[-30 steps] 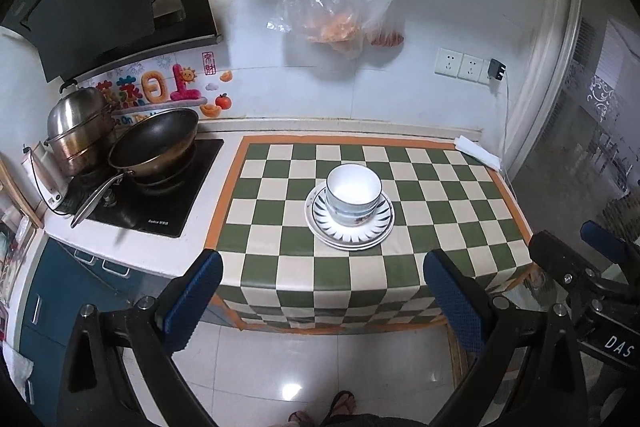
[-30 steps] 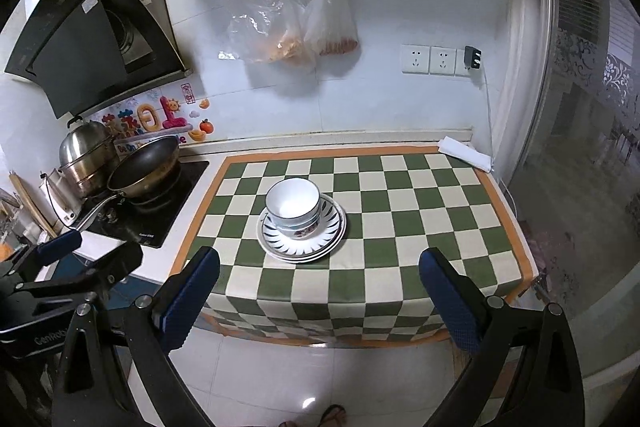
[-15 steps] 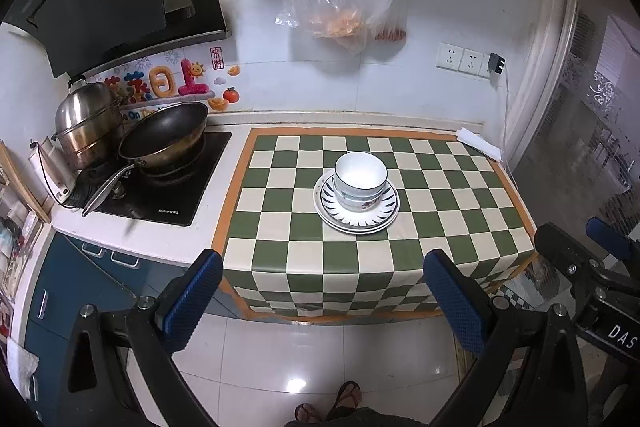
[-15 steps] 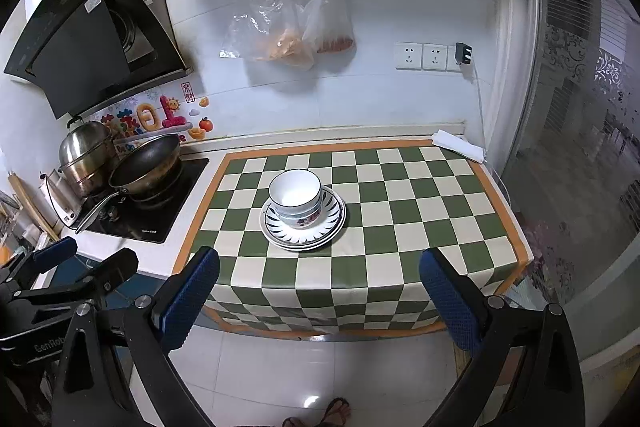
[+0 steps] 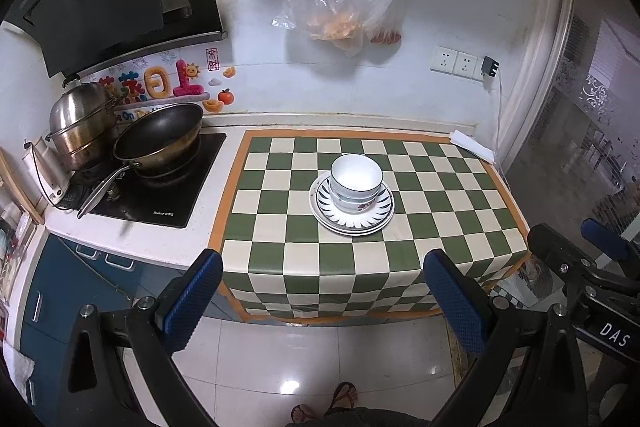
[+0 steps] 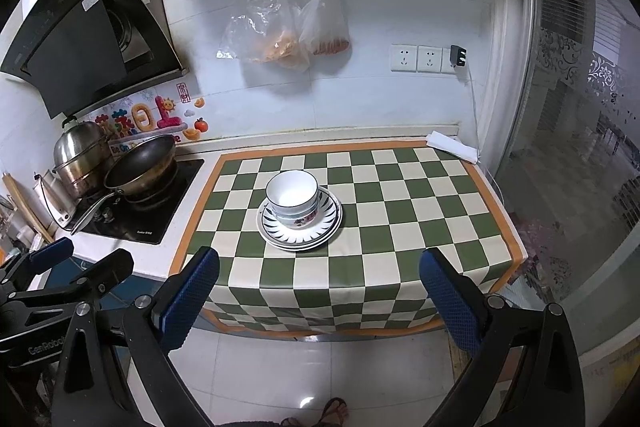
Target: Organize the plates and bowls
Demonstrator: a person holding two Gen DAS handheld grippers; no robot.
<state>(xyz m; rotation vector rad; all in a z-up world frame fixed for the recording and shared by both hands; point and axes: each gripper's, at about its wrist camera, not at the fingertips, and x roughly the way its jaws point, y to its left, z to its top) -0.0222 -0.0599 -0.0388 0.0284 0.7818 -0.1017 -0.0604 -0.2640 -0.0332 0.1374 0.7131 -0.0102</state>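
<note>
The stacked bowls [image 5: 355, 183], at least two nested, sit on two stacked plates [image 5: 352, 205] near the middle of the green-and-cream checkered cloth [image 5: 440, 211]. The left gripper [image 5: 322, 301] and right gripper [image 6: 320, 297] hang off the counter's front edge, both spread wide and empty. "DAS" reads on the right gripper's body, "GenRobo" on the left's. One wok [image 5: 160, 135] and one steel steamer pot [image 5: 82, 125] stand on the cooktop [image 5: 160, 195]
</note>
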